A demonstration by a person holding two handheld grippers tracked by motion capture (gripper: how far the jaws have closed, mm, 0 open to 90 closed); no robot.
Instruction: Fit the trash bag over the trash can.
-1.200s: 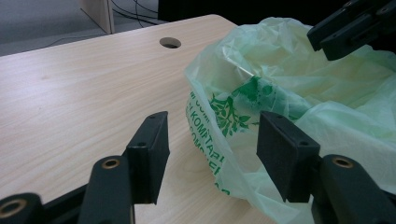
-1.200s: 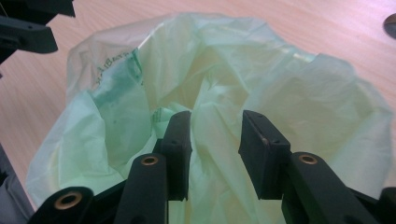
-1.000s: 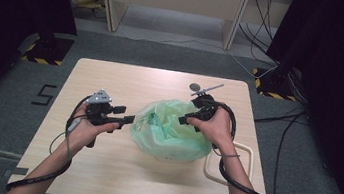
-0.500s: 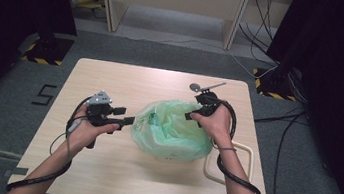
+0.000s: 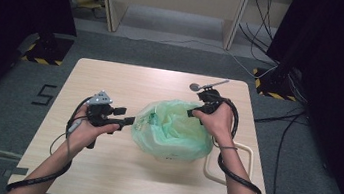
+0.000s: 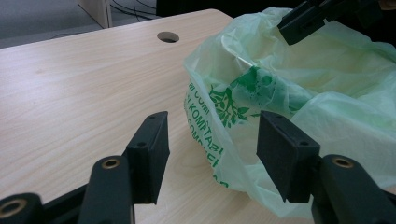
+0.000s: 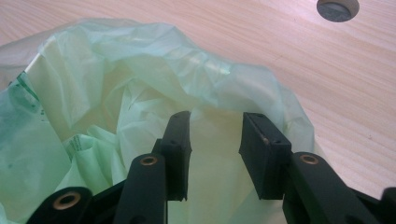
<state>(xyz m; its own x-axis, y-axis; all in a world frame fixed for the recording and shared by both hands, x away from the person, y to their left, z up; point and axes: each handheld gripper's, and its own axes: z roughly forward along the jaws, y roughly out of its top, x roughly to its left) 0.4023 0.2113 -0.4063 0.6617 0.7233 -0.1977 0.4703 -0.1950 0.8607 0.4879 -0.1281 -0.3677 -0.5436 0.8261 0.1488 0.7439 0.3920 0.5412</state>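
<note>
A crumpled pale-green plastic bag (image 5: 170,129) with dark green print sits mouth-up in the middle of the light wooden table (image 5: 126,83). My left gripper (image 5: 129,120) is at the bag's left side. In the left gripper view it (image 6: 212,154) is open, and the bag's printed side (image 6: 219,116) bulges into the gap between the jaws. My right gripper (image 5: 190,113) is at the bag's far right rim. In the right gripper view it (image 7: 215,140) is open over the rim, with bag film (image 7: 140,84) behind the jaws. The right gripper (image 6: 308,18) also shows in the left gripper view's top right.
A cream looped handle-like frame (image 5: 229,162) lies on the table right of the bag, under the right forearm. A round cable hole (image 5: 194,87) is in the tabletop beyond the bag. Cables (image 5: 282,126) run over the floor at right.
The right hand has edged slightly away from the person at the bag's far rim. The left gripper and the bag look unchanged.
</note>
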